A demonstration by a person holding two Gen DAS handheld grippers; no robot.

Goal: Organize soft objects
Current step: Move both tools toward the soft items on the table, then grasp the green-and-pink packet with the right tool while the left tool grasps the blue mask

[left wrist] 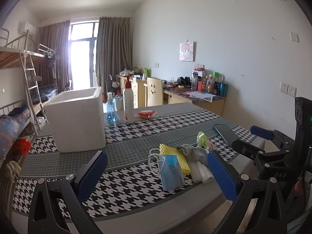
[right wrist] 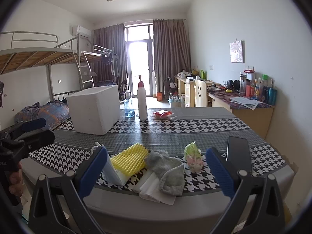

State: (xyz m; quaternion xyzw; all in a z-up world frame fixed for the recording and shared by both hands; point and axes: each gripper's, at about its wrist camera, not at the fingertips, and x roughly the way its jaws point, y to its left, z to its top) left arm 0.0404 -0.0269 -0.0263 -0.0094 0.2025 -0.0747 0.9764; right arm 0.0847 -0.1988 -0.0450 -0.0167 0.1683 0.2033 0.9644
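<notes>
A pile of soft things lies near the table's front edge: a blue face mask (left wrist: 171,172) (right wrist: 112,172), a yellow foam net (left wrist: 176,156) (right wrist: 129,159), a grey sock (left wrist: 195,153) (right wrist: 167,170), white tissue (left wrist: 200,172) (right wrist: 156,192) and a small green-pink packet (left wrist: 202,139) (right wrist: 193,156). A white foam box (left wrist: 76,119) (right wrist: 95,110) stands open at the back left. My left gripper (left wrist: 156,172) is open and empty, just before the mask. My right gripper (right wrist: 156,172) is open and empty, just before the sock.
A black phone (left wrist: 224,133) (right wrist: 238,154) lies on the right of the houndstooth cloth (left wrist: 124,185). A white pump bottle (left wrist: 129,101) (right wrist: 142,102), a blue bottle (left wrist: 111,108) and a red packet (left wrist: 146,114) (right wrist: 161,114) stand further back. Bunk beds lie left, desks right.
</notes>
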